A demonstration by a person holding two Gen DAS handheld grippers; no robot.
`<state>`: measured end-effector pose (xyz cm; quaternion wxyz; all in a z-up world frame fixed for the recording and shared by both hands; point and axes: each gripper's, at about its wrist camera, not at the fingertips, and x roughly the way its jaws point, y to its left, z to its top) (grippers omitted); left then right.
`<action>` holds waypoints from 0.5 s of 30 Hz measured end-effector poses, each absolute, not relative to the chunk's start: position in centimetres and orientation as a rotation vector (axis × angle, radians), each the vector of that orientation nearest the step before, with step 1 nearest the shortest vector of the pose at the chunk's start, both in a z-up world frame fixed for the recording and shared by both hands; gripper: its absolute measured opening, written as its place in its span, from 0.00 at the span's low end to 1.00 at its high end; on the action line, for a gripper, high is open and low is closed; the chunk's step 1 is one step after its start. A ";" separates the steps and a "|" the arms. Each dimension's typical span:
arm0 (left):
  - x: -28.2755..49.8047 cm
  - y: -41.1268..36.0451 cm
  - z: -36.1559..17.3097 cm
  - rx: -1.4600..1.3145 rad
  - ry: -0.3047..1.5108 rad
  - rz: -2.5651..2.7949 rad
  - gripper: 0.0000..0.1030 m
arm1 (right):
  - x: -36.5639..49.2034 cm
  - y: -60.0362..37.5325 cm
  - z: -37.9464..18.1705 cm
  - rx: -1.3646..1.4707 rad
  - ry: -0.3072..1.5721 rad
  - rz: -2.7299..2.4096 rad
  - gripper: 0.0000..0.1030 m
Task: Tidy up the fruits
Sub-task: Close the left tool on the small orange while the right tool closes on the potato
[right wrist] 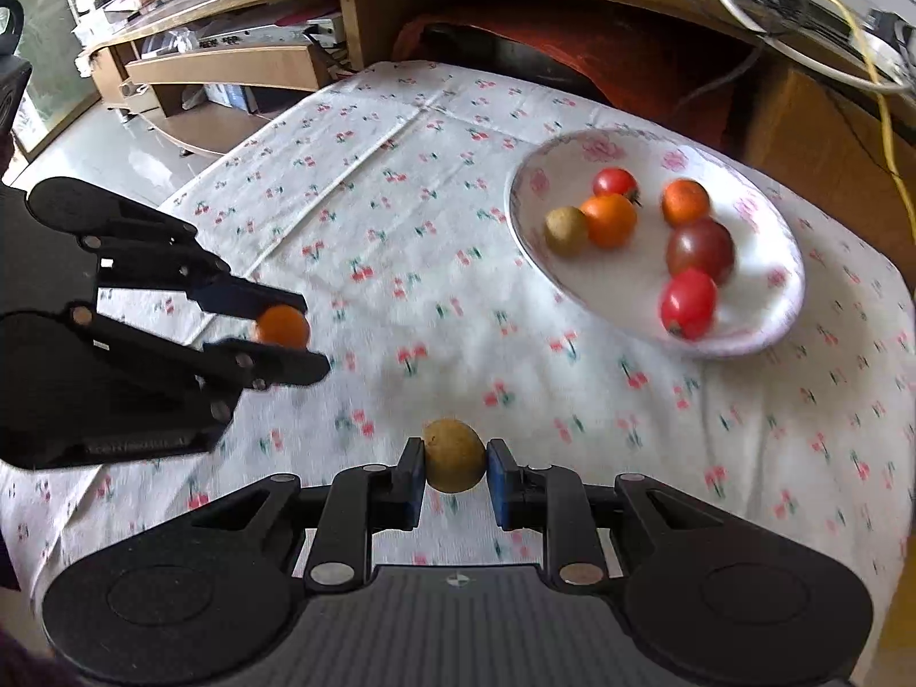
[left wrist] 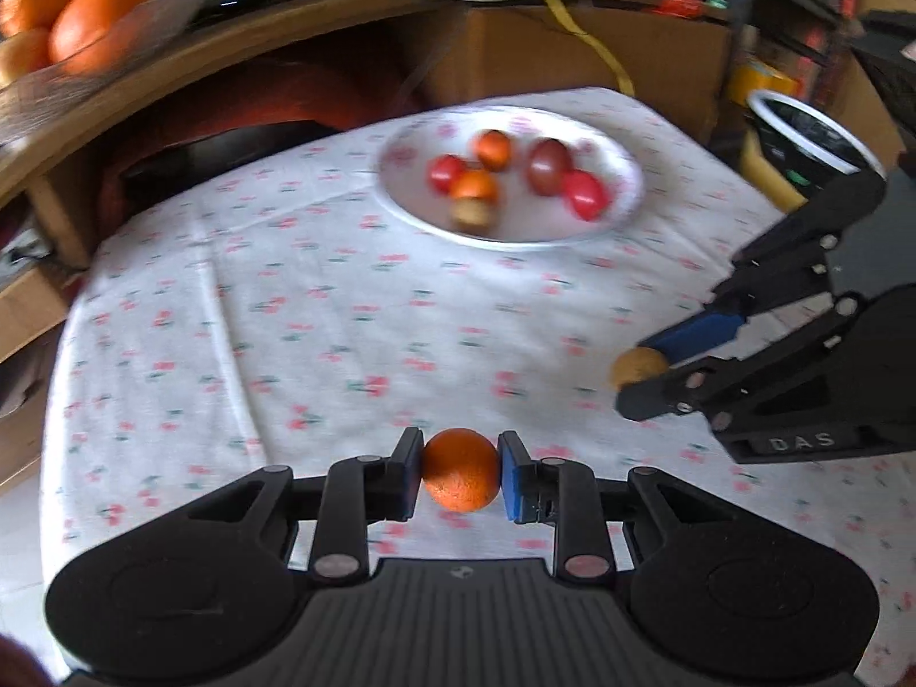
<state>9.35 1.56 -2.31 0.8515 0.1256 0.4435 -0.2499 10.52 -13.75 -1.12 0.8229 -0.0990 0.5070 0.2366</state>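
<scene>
A small orange fruit sits pinched at its widest part between the blue pads of the left gripper, held clear above the cherry-print tablecloth, while the right gripper is likewise clamped on a small brown-yellow fruit, gripped across its middle so that neither round piece can roll free. Both tools point toward the white floral plate at the far side of the table, which appears to be the collecting place: it already holds two red tomatoes, a dark purplish one, two orange fruits and one brown fruit like the one in hand, all resting loose in its shallow centre. The two grippers hang side by side and near each other, well short of the plate's rim, a position that suggests both loads are bound for it together. No other fruit shows on the cloth, so these may be the last two. Larger oranges sit in a clear bowl on the wooden shelf behind.
</scene>
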 end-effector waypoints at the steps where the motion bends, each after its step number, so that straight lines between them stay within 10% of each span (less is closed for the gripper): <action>1: 9.1 1.1 -2.3 0.270 0.935 -0.545 0.35 | 10.1 -14.1 -1.1 -0.212 1.083 0.492 0.17; 15: 7.5 -2.7 -2.7 0.356 0.942 -0.644 0.35 | 7.5 -17.0 -1.1 -0.184 1.130 0.359 0.17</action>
